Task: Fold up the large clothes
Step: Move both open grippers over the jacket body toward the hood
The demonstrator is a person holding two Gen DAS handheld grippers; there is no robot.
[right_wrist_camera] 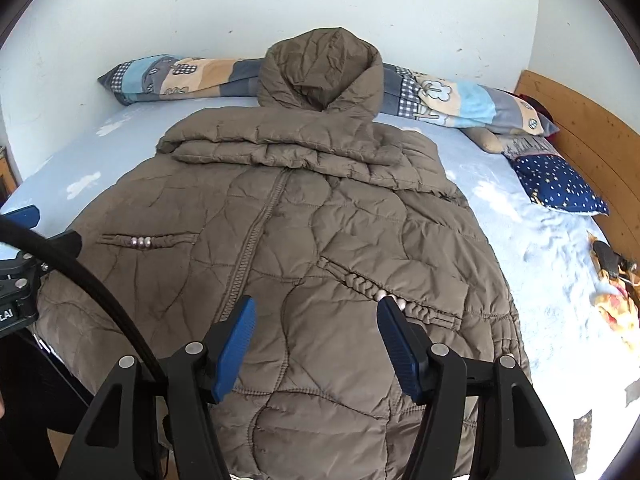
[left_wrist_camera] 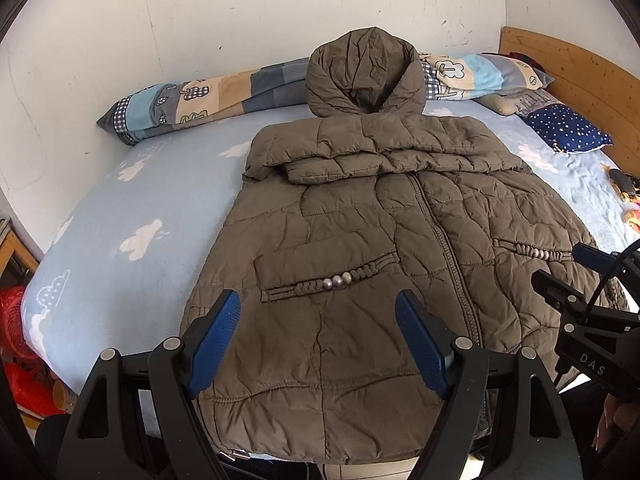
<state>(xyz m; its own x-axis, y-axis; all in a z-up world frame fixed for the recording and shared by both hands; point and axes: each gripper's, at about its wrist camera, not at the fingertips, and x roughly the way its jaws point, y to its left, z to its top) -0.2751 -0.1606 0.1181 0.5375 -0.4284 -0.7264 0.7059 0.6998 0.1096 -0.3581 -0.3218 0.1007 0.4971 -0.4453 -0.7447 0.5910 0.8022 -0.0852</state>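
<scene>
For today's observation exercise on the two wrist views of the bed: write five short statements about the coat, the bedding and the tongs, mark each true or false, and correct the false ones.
1. The coat lies front up, its zip closed. True.
2. Both sleeves stick out sideways over the sheet. False: they are folded across the chest, below the hood.
3. The left tongs pinch the hem. False: their pads stand apart above the coat and hold nothing.
4. The right tongs are open and empty. True.
5. The star-patterned pillow lies on the coat. False: it lies apart from it, by the wooden headboard.
</scene>
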